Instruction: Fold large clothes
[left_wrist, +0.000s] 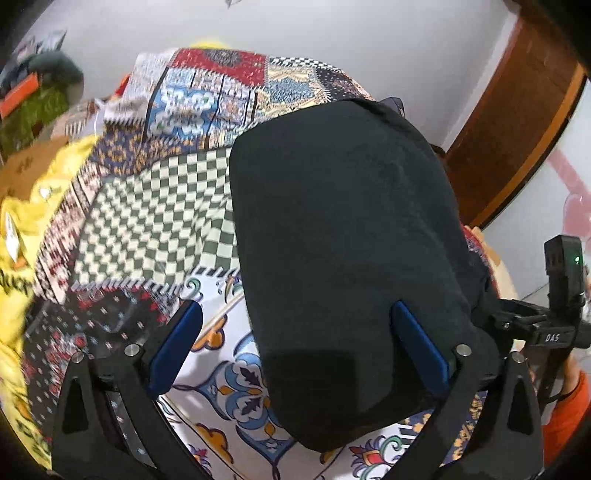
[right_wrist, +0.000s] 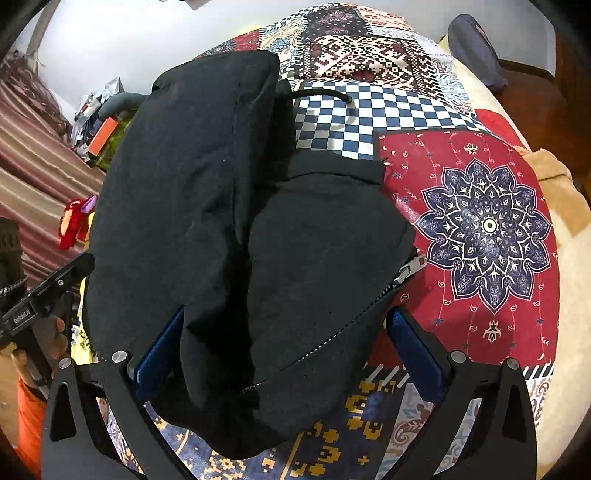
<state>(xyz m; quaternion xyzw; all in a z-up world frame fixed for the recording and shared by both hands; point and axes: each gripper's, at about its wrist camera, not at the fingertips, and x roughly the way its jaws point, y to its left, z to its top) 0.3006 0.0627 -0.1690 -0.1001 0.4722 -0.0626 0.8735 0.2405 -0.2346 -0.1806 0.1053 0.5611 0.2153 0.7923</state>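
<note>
A black zip-up hooded garment (left_wrist: 343, 236) lies folded into a thick bundle on a patchwork-patterned bedspread (left_wrist: 155, 218). In the right wrist view the garment (right_wrist: 192, 206) shows a zipper (right_wrist: 402, 275) and a drawstring (right_wrist: 332, 94). My left gripper (left_wrist: 295, 314) is open, its blue fingers (left_wrist: 173, 343) spread wide, the right one against the bundle's near edge. My right gripper (right_wrist: 284, 325) is open too, its blue pads (right_wrist: 413, 350) straddling the bundle's near end. Neither is clamped on the cloth.
A yellow garment (left_wrist: 22, 229) lies at the left of the bed. Clutter and boxes (left_wrist: 26, 96) sit by the white wall. A wooden door frame (left_wrist: 517, 122) stands at the right. A dark cloth (right_wrist: 476, 48) and beige blanket (right_wrist: 554, 184) lie at the bed's far side.
</note>
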